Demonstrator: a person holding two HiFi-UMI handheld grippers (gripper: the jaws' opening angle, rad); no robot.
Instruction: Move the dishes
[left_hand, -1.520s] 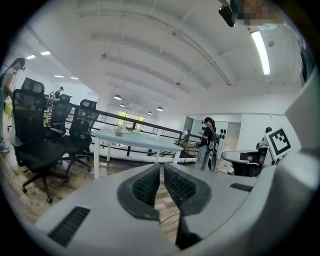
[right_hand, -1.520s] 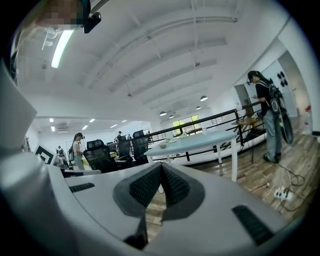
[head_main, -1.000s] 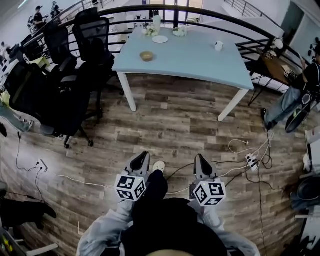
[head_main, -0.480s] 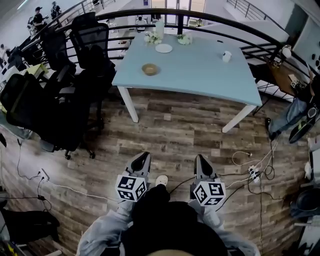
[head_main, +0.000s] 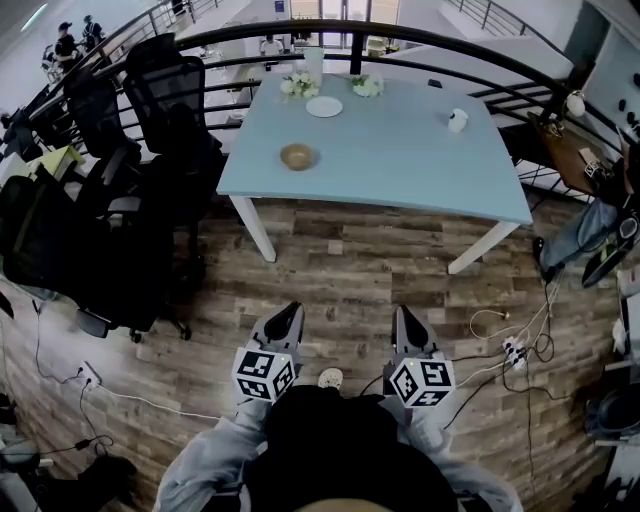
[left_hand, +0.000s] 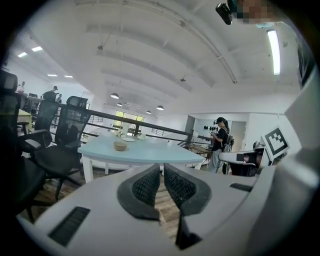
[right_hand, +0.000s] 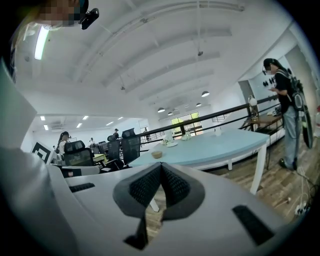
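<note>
Ahead stands a light blue table (head_main: 400, 160) carrying a small tan bowl (head_main: 296, 156), a white plate (head_main: 324, 106) and a white cup (head_main: 457, 121). Both grippers are held over the wooden floor, well short of the table and side by side. My left gripper (head_main: 283, 318) has its pads together with nothing between them. My right gripper (head_main: 405, 322) is shut and empty too. The left gripper view looks along the shut left gripper (left_hand: 161, 167) to the bowl (left_hand: 120, 146) on the table (left_hand: 150, 154). The right gripper view has the right gripper (right_hand: 161, 167) under the bowl (right_hand: 157, 154) and plate (right_hand: 171, 144).
Black office chairs (head_main: 150, 130) crowd the left of the table. A curved black railing (head_main: 430, 40) runs behind it. Cables and a power strip (head_main: 510, 350) lie on the floor at right. A person (right_hand: 287, 100) stands beyond the table's right end. Small flower bunches (head_main: 300, 86) sit at the table's far edge.
The table and chairs have drawn nearer and slid down the head view as both grippers travelled forward together. Both stay shut and empty.
</note>
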